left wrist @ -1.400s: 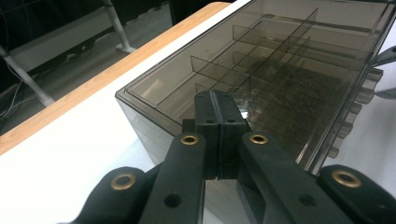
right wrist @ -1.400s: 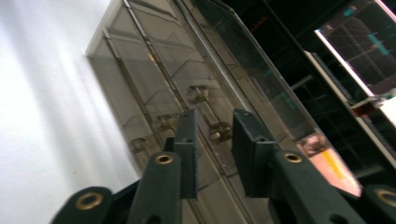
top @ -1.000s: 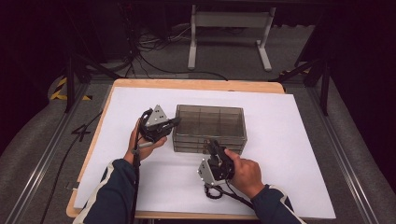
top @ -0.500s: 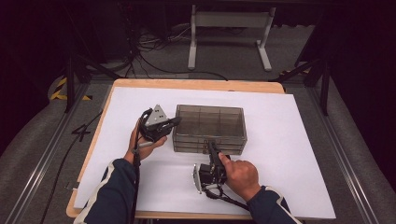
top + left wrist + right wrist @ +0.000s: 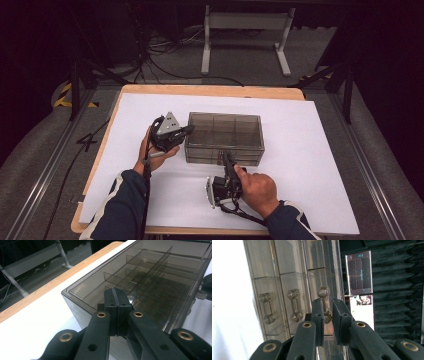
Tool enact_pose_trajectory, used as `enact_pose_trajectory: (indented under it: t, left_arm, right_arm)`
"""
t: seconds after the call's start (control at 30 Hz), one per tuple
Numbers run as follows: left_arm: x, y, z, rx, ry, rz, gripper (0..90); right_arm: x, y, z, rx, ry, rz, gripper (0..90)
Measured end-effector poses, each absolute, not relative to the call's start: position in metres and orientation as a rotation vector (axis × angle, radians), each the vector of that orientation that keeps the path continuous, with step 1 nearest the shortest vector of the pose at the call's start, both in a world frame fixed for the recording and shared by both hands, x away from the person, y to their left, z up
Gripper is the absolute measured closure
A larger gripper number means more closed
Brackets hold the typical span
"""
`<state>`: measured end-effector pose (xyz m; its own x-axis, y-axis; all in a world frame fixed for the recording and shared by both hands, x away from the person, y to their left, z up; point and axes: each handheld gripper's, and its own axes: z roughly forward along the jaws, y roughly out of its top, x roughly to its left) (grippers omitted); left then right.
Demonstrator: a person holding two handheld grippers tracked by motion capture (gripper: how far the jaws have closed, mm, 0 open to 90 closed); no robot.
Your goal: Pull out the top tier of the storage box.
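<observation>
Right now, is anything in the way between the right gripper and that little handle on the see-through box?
Nothing visible. The right gripper has its jaws on either side of the top drawer handle on the clear box, with only a small gap left.

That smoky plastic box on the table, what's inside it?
The box shows thin clear dividers forming compartments, apparently empty. The left tool hides its near corner.

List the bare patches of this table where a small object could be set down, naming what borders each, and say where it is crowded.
Free: the white sheet right of the drawer box, out to its right edge; the strip behind the box to the wooden edge; the near-left corner beside the left sleeve. Crowded: the box's left end, at the left gripper, and its front, at the right gripper.
</observation>
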<state>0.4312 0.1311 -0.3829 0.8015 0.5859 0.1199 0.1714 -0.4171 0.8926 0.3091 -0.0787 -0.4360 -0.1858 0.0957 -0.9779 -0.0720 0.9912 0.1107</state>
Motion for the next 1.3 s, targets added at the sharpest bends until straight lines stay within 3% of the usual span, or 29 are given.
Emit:
enact_pose_trajectory:
  t: [1.17,1.3]
  left_arm:
    - [0.432,0.133,-0.384,1.96,0.577,0.483,89.7]
    - [0.429,0.139,-0.382,1.965,0.573,0.514,86.0]
  right_arm:
    - [0.279,-0.077,-0.432,0.007,1.786,0.165,80.3]
    - [0.28,-0.079,-0.429,0.031,1.81,0.197,79.8]
